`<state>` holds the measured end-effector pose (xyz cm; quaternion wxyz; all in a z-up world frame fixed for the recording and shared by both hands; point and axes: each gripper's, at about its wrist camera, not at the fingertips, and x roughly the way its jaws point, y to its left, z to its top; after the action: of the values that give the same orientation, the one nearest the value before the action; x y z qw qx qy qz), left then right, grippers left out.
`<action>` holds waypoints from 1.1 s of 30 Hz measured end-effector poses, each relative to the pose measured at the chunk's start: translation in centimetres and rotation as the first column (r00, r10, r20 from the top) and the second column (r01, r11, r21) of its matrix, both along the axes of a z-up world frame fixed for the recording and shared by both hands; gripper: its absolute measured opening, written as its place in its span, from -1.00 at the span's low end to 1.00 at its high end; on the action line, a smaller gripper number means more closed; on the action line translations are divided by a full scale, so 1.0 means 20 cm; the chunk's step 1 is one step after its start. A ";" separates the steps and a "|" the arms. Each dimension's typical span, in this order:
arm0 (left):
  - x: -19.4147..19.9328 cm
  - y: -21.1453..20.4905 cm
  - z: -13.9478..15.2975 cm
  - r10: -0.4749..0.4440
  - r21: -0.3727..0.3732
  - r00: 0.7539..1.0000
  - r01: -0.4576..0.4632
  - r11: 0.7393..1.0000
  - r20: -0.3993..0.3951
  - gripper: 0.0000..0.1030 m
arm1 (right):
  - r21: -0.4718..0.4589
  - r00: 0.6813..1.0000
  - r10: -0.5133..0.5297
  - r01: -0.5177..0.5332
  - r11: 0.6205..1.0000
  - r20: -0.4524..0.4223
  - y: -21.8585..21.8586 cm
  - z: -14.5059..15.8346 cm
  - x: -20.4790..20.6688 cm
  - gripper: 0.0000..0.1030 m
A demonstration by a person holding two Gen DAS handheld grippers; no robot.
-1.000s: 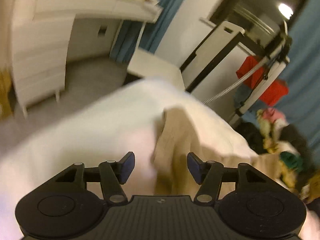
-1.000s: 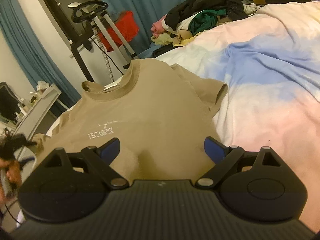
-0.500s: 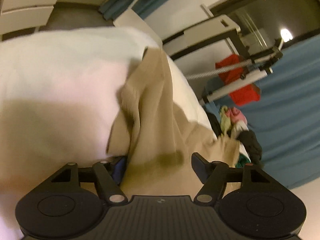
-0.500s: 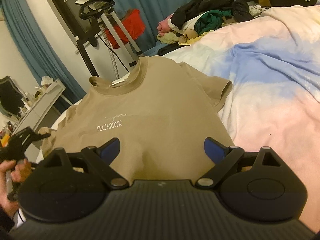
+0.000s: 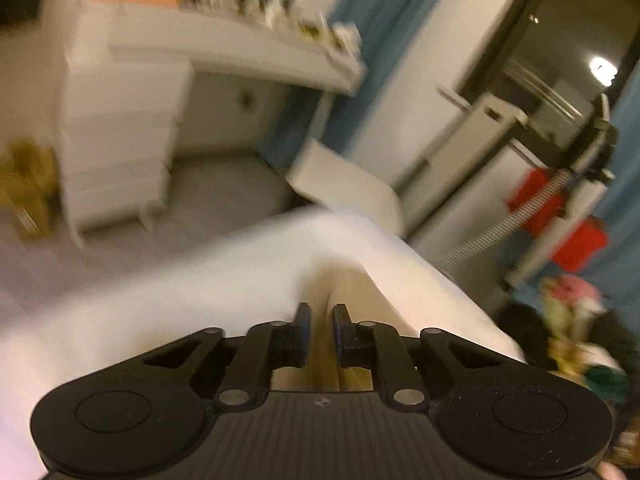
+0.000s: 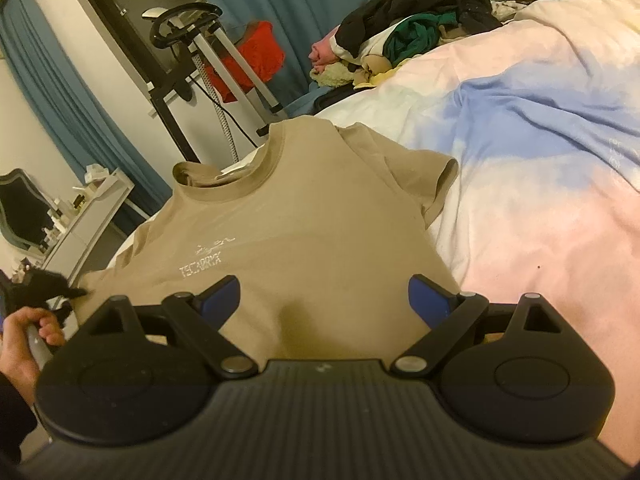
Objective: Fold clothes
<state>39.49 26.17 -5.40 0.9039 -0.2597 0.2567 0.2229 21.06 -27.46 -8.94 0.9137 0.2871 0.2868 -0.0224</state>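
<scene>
A tan T-shirt (image 6: 312, 208) with white chest lettering lies face up on the pastel bedcover (image 6: 540, 160), collar toward the far bed edge. My right gripper (image 6: 325, 284) hovers open over the shirt's lower part, nothing between its fingers. In the right wrist view my left gripper (image 6: 52, 286), held by a hand (image 6: 24, 332), sits at the shirt's left sleeve. In the blurred left wrist view my left gripper (image 5: 319, 312) is closing, its jaws narrow with a fold of the tan T-shirt (image 5: 344, 288) pinched between the pads.
A pile of mixed clothes (image 6: 404, 36) lies at the far end of the bed. A garment steamer stand (image 6: 208, 52) with a red item (image 6: 256, 60) stands beyond the bed edge. A white dresser (image 5: 120, 140) is across the floor on the left.
My left gripper came in over the shirt's left sleeve and narrowed its jaws onto the tan fabric, then tilted upward. The right gripper stayed still and open.
</scene>
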 end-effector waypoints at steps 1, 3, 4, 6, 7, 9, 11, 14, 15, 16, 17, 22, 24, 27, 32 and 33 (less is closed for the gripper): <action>-0.02 0.02 0.02 0.013 0.021 1.000 -0.013 1.000 -0.006 -0.22 | 0.003 1.000 -0.002 0.002 1.000 0.000 0.00 0.00 0.00 0.79; -0.09 0.01 0.05 -0.029 0.014 0.998 0.029 0.999 -0.047 -0.15 | 0.005 1.000 -0.003 0.003 1.000 0.003 0.00 0.00 0.00 0.79; -0.12 0.01 0.07 -0.055 0.008 0.996 0.056 0.998 -0.072 -0.13 | 0.002 1.000 -0.003 0.003 1.000 0.005 0.00 0.00 0.00 0.79; -0.20 -0.01 0.10 -0.109 -0.006 0.987 0.109 0.994 -0.120 0.01 | -0.005 1.000 -0.003 0.003 1.000 0.008 0.00 0.01 0.01 0.79; -0.26 -0.02 0.11 -0.143 -0.009 0.978 0.143 0.990 -0.149 0.05 | -0.006 1.000 -0.003 0.003 1.000 0.011 0.00 0.01 0.00 0.79; -0.44 -0.09 0.14 -0.228 -0.003 0.947 0.233 0.972 -0.229 0.06 | -0.017 1.000 -0.001 0.001 1.000 0.015 0.01 0.02 0.00 0.79; -0.63 -0.20 0.16 -0.299 0.000 0.900 0.315 0.949 -0.317 0.10 | -0.042 1.000 0.002 -0.001 0.999 0.025 0.02 0.04 -0.02 0.79; -0.96 -0.39 0.15 -0.423 -0.057 0.802 0.442 0.895 -0.422 0.18 | -0.099 0.999 0.012 -0.008 0.995 0.040 0.05 0.08 -0.06 0.79; -1.05 -0.45 0.12 -0.454 -0.075 0.769 0.475 0.877 -0.450 0.21 | -0.116 0.999 0.019 -0.014 0.993 0.045 0.06 0.09 -0.08 0.79; -1.13 -0.51 0.09 -0.485 -0.095 0.733 0.506 0.858 -0.477 0.22 | -0.131 0.999 0.024 -0.017 0.991 0.048 0.06 0.10 -0.11 0.79; -1.22 -0.57 0.07 -0.514 -0.115 0.696 0.535 0.837 -0.502 0.22 | -0.145 0.998 0.028 -0.021 0.989 0.051 0.07 0.11 -0.13 0.79; -1.54 -0.79 -0.04 -0.614 -0.222 0.563 0.611 0.760 -0.553 0.09 | -0.157 0.998 0.030 -0.022 0.987 0.047 0.05 0.18 -0.30 0.79; -1.59 -0.82 -0.04 -0.642 -0.236 0.562 0.628 0.742 -0.521 -0.03 | -0.155 0.999 0.023 -0.015 0.988 0.048 0.03 0.21 -0.37 0.79; -1.63 -0.84 -0.04 -0.661 -0.230 0.556 0.652 0.723 -0.503 -0.73 | -0.191 0.998 0.021 -0.010 0.982 0.055 0.04 0.26 -0.45 0.79; -1.64 -0.67 0.12 -0.664 -0.235 0.574 0.645 0.727 -0.479 -0.91 | -0.207 0.998 0.010 0.002 0.978 0.055 0.03 0.28 -0.48 0.79; -1.62 -0.61 0.15 -0.655 -0.225 0.574 0.642 0.733 -0.492 -0.91 | -0.202 0.999 0.007 0.003 0.979 0.049 0.02 0.27 -0.48 0.79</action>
<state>7.06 13.90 -2.39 0.8082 -0.0835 0.5797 -0.0623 11.55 -26.99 -3.57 0.9449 0.1929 0.2609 -0.0432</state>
